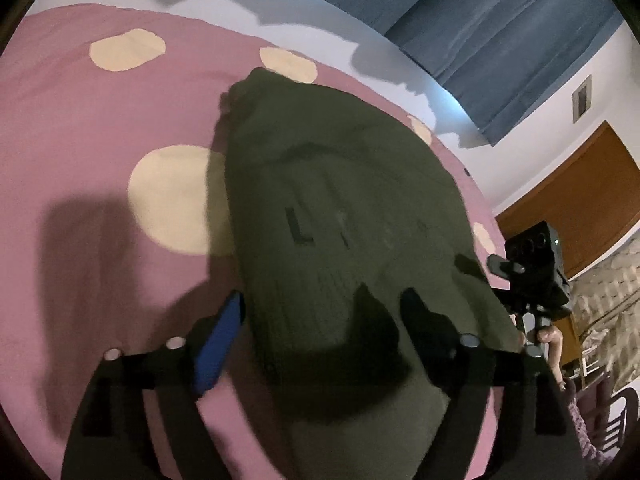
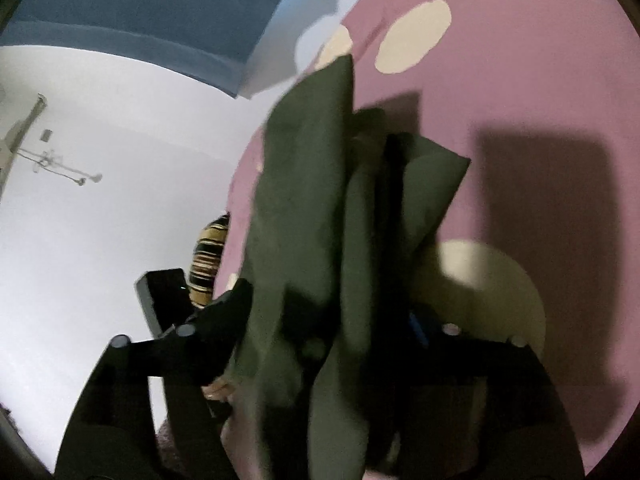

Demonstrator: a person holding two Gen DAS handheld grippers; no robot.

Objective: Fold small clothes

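A dark olive green garment (image 1: 340, 216) with faint black lettering lies spread on a pink bed cover (image 1: 100, 128) with cream dots. My left gripper (image 1: 320, 316) stands open over its near end; the blue-padded finger (image 1: 224, 332) is at the cloth's left edge and the other finger (image 1: 420, 316) rests above the cloth. In the right wrist view the same garment (image 2: 304, 200) is bunched in upright folds between the fingers of my right gripper (image 2: 326, 316), which looks open with its pads apart from the cloth. This view is blurred.
The right gripper's camera block (image 1: 536, 264) and a hand (image 1: 552, 336) sit at the garment's right edge. A blue curtain (image 1: 480, 28), white wall and wooden door (image 1: 580, 200) lie beyond the bed. A striped fabric item (image 2: 208, 256) lies past the bed's edge.
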